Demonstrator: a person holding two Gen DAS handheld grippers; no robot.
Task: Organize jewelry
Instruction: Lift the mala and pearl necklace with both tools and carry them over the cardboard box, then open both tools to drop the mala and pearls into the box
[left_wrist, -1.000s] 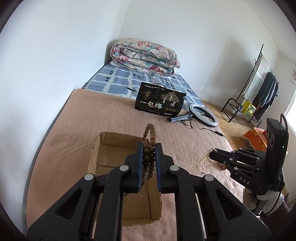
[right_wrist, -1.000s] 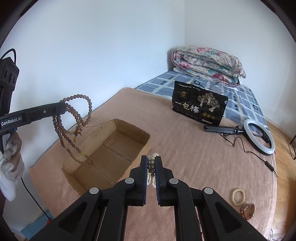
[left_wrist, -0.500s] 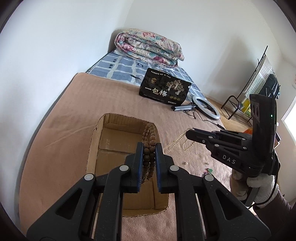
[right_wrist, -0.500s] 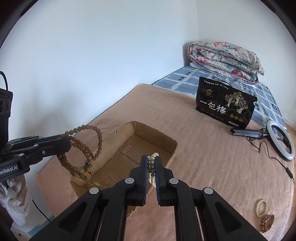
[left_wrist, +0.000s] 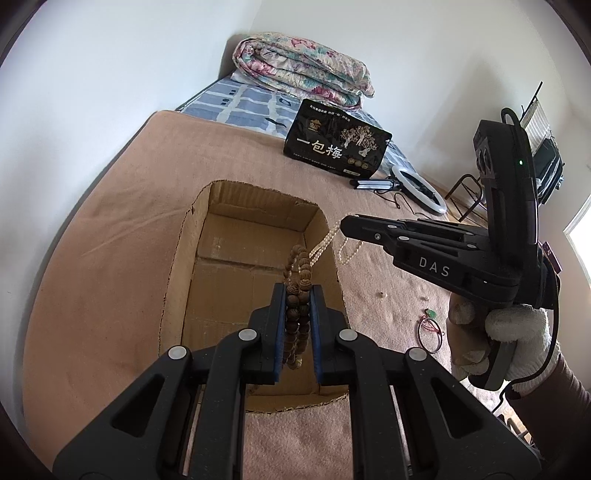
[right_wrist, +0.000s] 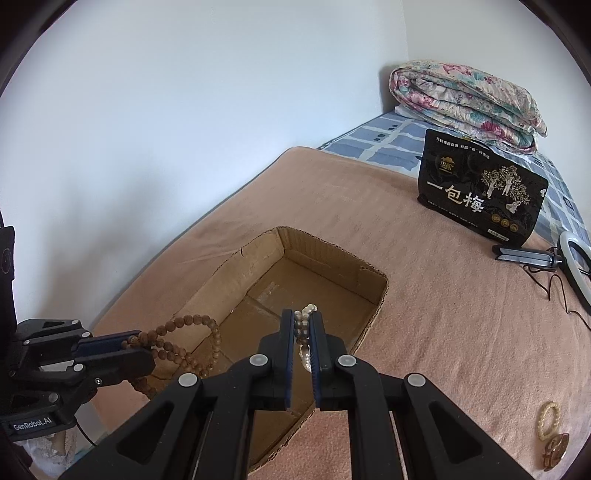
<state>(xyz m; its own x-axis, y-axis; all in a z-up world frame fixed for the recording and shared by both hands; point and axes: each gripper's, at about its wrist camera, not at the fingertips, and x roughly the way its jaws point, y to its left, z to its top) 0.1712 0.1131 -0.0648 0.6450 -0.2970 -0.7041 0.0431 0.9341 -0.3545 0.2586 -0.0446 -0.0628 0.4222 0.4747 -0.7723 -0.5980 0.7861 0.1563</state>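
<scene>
My left gripper (left_wrist: 297, 295) is shut on a brown wooden bead necklace (left_wrist: 300, 273) and holds it over the open cardboard box (left_wrist: 184, 266) on the tan blanket. The bead loops hang into the box in the right wrist view (right_wrist: 192, 347), where the left gripper (right_wrist: 138, 341) shows at lower left. My right gripper (right_wrist: 302, 325) is shut on a white pearl necklace (right_wrist: 305, 332) above the box's (right_wrist: 332, 254) right side. In the left wrist view the right gripper (left_wrist: 345, 223) sits at the box's right rim with pearls (left_wrist: 325, 245) dangling.
A black printed package (left_wrist: 338, 147) stands behind the box, with a ring light (left_wrist: 419, 188) beside it and a folded quilt (left_wrist: 303, 70) further back. A red cord bracelet (left_wrist: 430, 330) and a green pendant (left_wrist: 429, 313) lie right of the box. A pearl bracelet (right_wrist: 548, 419) and a watch (right_wrist: 554, 448) lie at lower right.
Both grippers have moved over the box and lower. The wooden beads now hang inside the box and the pearls have come from the blanket to the box's right rim.
</scene>
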